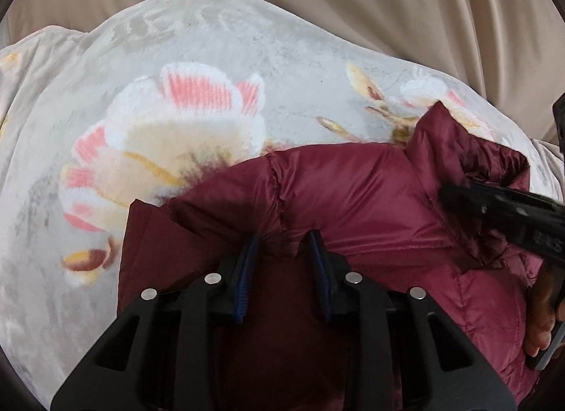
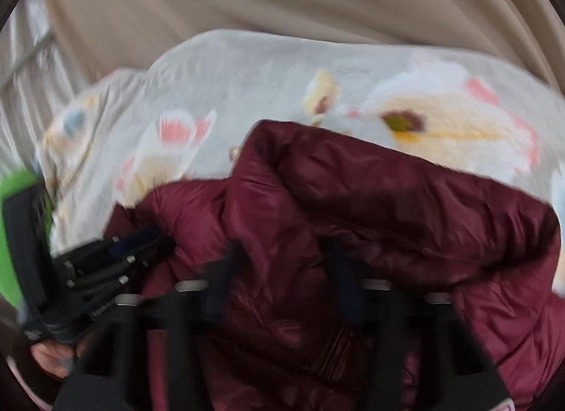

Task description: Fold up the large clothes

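Note:
A maroon puffer jacket [image 1: 353, 192] lies on a floral blanket [image 1: 176, 111] and fills the lower half of both views [image 2: 353, 199]. My left gripper [image 1: 284, 238] has blue-padded fingers pressed into the jacket's shoulder fabric, with a fold bunched between them. The right gripper reaches in from the right in the left wrist view [image 1: 459, 195] at the jacket's raised collar. In the blurred right wrist view my right gripper [image 2: 282, 252] sits in the jacket folds, with cloth between its fingers. The left gripper shows there at the left [image 2: 148, 238].
The pale blanket with pink and cream flowers [image 2: 247, 75] covers a bed. Beige curtain fabric [image 1: 353, 5] hangs behind it. Something green [image 2: 14, 234] sits at the far left edge of the right wrist view.

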`<state>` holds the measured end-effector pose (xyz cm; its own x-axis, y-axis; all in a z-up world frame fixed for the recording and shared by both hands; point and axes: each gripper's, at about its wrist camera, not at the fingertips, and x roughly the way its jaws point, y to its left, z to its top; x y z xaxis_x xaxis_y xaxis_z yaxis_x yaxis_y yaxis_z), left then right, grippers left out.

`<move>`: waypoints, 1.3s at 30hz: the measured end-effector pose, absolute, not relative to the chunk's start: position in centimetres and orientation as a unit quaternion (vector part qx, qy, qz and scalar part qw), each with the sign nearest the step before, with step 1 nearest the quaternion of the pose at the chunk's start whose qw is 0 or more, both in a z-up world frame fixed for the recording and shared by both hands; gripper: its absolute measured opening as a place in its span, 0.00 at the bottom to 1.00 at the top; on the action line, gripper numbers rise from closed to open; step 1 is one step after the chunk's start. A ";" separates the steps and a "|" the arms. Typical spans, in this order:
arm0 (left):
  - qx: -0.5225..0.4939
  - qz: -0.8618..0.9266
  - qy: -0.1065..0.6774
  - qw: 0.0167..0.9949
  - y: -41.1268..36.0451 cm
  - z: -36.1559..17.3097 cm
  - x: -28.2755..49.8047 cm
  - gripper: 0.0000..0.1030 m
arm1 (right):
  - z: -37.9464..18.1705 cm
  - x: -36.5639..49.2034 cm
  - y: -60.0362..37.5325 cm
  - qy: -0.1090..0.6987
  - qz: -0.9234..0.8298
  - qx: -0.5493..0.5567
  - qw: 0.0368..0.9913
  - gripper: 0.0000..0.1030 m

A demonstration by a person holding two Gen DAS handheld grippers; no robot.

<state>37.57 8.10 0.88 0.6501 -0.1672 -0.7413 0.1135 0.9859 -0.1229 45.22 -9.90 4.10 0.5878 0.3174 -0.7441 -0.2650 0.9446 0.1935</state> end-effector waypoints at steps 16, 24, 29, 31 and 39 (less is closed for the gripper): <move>-0.007 -0.157 0.348 0.924 4.0 8.3 34.2 0.35 | 8.0 36.6 -24.0 0.352 0.030 0.117 0.928 0.16; 0.019 -0.281 0.421 0.862 -10.7 5.7 38.8 0.48 | 3.0 35.2 -28.0 0.393 0.043 0.181 0.900 0.16; 0.056 -0.276 0.445 0.850 -13.5 2.7 40.5 0.06 | 2.2 35.1 -28.1 0.393 0.020 0.161 0.905 0.03; 0.057 -0.263 0.442 0.856 -13.6 2.6 40.8 0.04 | 1.3 35.2 -29.6 0.396 -0.012 0.170 0.902 0.00; -0.054 -0.243 0.388 0.887 -6.1 7.2 41.5 0.01 | 2.1 33.8 -30.1 0.388 -0.030 0.167 0.906 0.00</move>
<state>41.50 -6.06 7.19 0.5811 -0.4738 -0.6617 0.3896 0.8758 -0.2850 33.81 -30.13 2.14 0.6970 0.0757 -0.7131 0.1838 0.9423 0.2797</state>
